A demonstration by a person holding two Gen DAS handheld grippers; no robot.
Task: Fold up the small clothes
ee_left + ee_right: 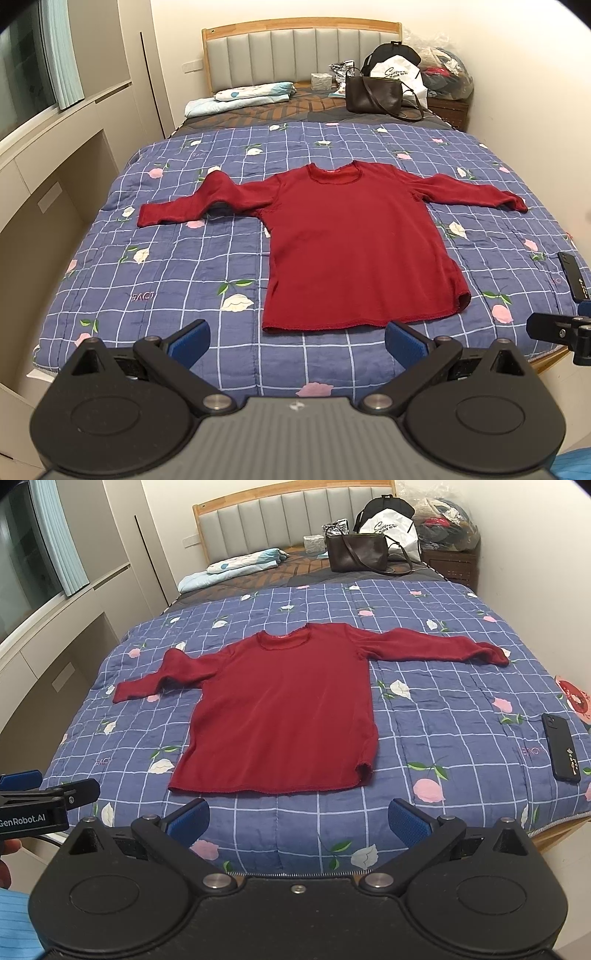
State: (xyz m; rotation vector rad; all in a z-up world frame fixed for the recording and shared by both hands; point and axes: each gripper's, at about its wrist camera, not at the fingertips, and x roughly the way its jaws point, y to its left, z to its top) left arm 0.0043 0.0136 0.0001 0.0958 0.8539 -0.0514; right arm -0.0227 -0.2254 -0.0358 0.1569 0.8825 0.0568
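Window and curtain (55, 55): far left wall, above pale cabinets.
Left claw (297, 341): released, blue pads wide apart, nothing between them; hovers above the bed's near edge, just short of the shirt's hem.
Folded pale-blue bedding (240, 96): at the headboard end, left side.
Quilt (177, 266): blue, white grid with flower print, spread over the bed.
Red long-sleeved shirt (354, 243): task item; lies flat on the quilt near its middle, neckline toward the headboard, both sleeves stretched sideways, left sleeve bent and slightly humped.
Brown handbag (375, 95): at the headboard end, right of centre, in front of a white bag.
Right claw (298, 821): released, pads wide apart, empty; hovers above the near edge, right of the left claw.
Black phone (560, 752): on the quilt near the right edge, well apart from the shirt.
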